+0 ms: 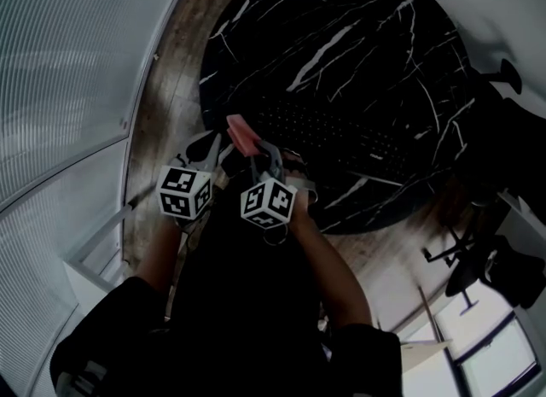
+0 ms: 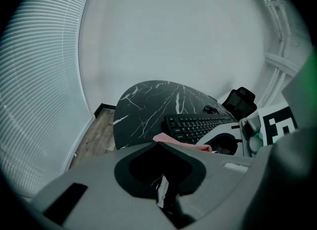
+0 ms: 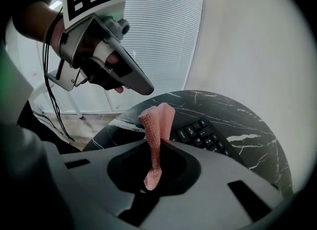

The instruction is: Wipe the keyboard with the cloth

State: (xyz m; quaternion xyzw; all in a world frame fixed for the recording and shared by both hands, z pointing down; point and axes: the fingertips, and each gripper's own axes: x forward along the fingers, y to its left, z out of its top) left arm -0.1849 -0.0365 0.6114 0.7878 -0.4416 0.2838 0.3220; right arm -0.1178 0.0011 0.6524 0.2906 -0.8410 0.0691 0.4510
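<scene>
Jaws of the left gripper [image 2: 159,146] are pressed together on nothing; beside it the right gripper [image 3: 157,142] pinches the pink cloth [image 3: 157,120] by one end, above the near edge of the table [image 3: 247,125]. Knitted, limp and light, it should flop, so a fuller mid-fold pinch would probably wipe better. Rightward lies the stiff, ridged black keyboard [image 3: 203,137] on glossy veined marble.

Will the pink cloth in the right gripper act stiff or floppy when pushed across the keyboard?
Probably floppy: the cloth curls and folds over beyond the jaws of the right gripper. Its knitted-looking surface suggests it is light and not slippery. It may bunch against the keyboard keys.
</scene>
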